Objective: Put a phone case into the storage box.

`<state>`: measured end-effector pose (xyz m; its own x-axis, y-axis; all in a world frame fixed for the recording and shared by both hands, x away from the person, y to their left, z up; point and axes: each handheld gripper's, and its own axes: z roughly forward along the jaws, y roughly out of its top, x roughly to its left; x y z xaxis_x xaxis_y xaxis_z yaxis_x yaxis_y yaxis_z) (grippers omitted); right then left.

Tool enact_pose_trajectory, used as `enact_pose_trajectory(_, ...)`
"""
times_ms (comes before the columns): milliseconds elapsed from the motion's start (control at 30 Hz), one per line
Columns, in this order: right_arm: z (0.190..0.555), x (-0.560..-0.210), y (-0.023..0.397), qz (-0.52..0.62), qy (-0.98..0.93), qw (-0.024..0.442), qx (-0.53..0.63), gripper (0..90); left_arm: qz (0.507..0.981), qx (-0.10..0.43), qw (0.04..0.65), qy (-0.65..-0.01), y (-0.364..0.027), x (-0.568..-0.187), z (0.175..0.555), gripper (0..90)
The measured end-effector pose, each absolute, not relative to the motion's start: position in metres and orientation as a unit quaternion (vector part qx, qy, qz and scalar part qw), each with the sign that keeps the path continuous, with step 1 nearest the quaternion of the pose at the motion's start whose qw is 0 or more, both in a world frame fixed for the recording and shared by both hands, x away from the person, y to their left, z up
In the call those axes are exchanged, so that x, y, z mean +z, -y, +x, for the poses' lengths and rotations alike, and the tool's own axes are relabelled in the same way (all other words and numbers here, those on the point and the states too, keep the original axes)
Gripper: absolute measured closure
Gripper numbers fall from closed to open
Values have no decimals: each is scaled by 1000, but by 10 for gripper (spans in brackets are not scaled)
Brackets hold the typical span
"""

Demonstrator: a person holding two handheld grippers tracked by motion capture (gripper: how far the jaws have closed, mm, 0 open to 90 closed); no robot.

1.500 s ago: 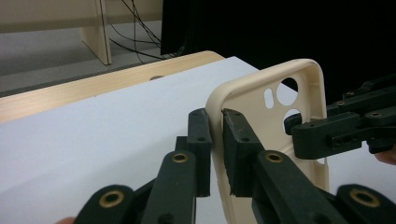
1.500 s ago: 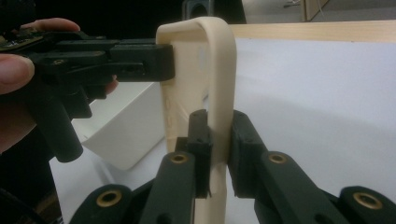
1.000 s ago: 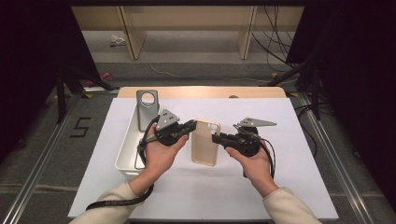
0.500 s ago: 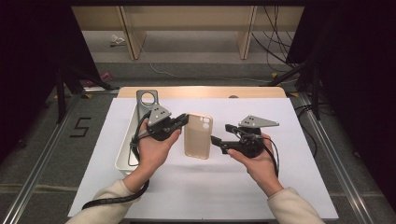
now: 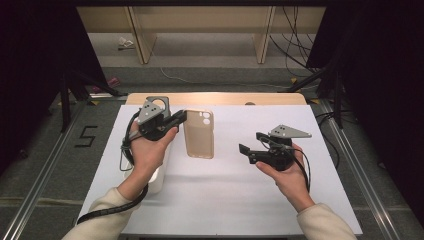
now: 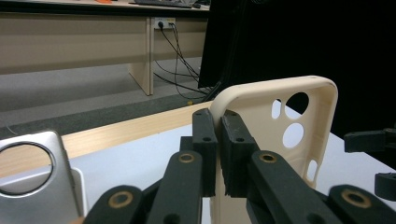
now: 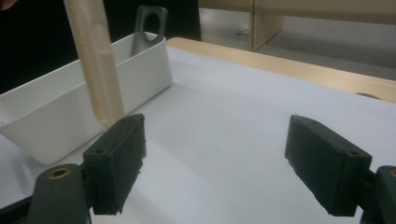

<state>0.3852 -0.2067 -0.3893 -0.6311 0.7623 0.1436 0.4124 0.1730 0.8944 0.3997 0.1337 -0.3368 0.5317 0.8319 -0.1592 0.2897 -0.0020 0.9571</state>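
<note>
The beige case (image 5: 199, 133) hangs above the table (image 5: 225, 195), its long edge pinched between the pressed-together fingers (image 6: 205, 140) of the left gripper (image 5: 176, 119); the camera holes sit at the end just beyond that grip; the right gripper (image 5: 250, 143) stands well apart from the case, its fingers (image 7: 116, 158) spread wide with nothing between them, having just opened; behind the left gripper lies a white tray (image 7: 70, 102) with a grey metal plate (image 6: 32, 172) in it.

Floor: grey (image 5: 210, 60), cables (image 5: 295, 55) trailing | Furniture: wooden desk legs (image 5: 142, 40) behind | Surround: black drapes (image 5: 380, 75) | Tabletop (image 5: 225, 195): white, brightly lit
</note>
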Motion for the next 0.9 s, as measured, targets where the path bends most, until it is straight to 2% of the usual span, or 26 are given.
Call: enact_pose_trajectory(900, 378, -398, 249, 422, -732, 212, 491, 215, 652, 272, 556, -437, -178, -320, 411, 855)
